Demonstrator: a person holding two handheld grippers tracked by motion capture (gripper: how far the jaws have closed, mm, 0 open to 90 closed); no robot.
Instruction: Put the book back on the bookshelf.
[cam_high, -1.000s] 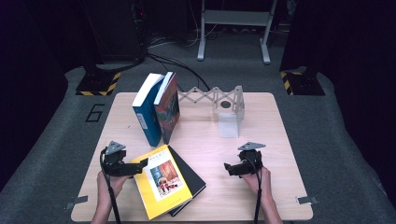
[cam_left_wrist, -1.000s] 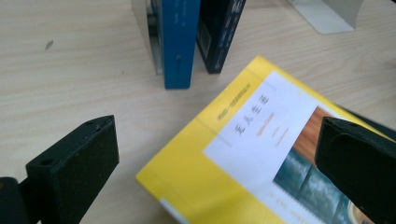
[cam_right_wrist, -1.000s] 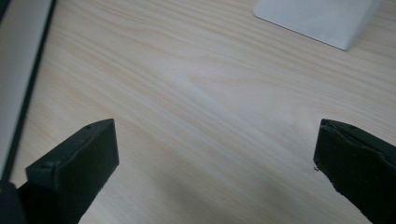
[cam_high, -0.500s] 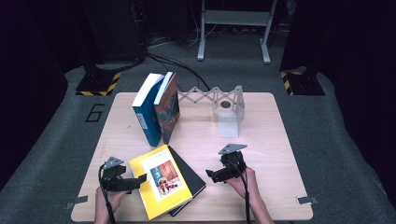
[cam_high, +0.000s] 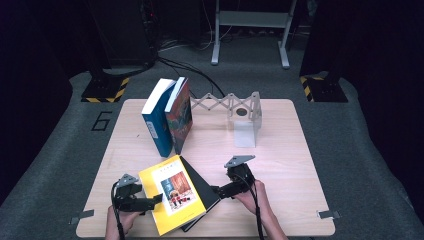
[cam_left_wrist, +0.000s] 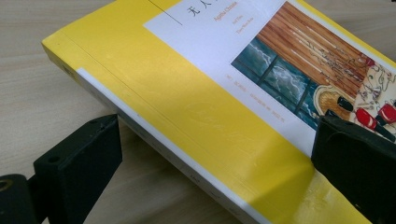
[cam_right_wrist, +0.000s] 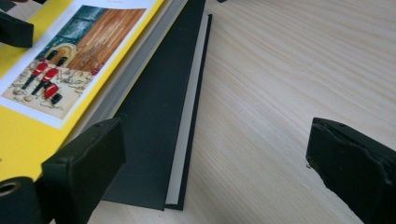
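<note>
A yellow book (cam_high: 172, 200) (cam_left_wrist: 187, 93) lies flat on top of a black book (cam_high: 200, 182) (cam_right_wrist: 159, 121) near the table's front edge. My left gripper (cam_high: 151, 202) (cam_left_wrist: 215, 154) is open at the yellow book's left edge, with one jaw over the cover and the other beside the spine above the wood. On the other side, my right gripper (cam_high: 216, 191) (cam_right_wrist: 219, 158) is open at the black book's right edge. One of its jaws is over the black cover and the other over bare table. Neither gripper holds anything.
A blue book (cam_high: 157, 120) and a colourful book (cam_high: 179, 117) stand leaning together at the back left of the wooden table (cam_high: 280, 160). A white expanding bookend rack (cam_high: 244, 117) stands behind the middle. Bare wood lies to the right of my right gripper.
My left gripper has drawn back toward the near edge and now sits at the yellow book's side. The right gripper has moved left up to the black book.
</note>
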